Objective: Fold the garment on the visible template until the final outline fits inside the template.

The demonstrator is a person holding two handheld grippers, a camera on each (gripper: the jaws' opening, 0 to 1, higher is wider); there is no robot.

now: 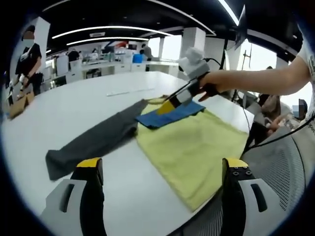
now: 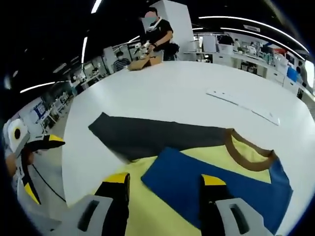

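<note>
table (image 2: pixel 162 93): bare white top wide open beyond garment (image 2: pixel 162 137) | obstacles: thin white strip (image 2: pixel 243 105) flat far side; cardboard box (image 2: pixel 142 61) at far edge, person (image 2: pixel 157 29) behind | left edge free

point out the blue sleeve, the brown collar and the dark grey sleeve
blue sleeve (image 2: pixel 197 179), right gripper view, flat middle of the panel
brown collar (image 2: pixel 246 160), right gripper view, lower curve of the neckband
dark grey sleeve (image 1: pixel 93 140), left gripper view, middle of its length
</note>
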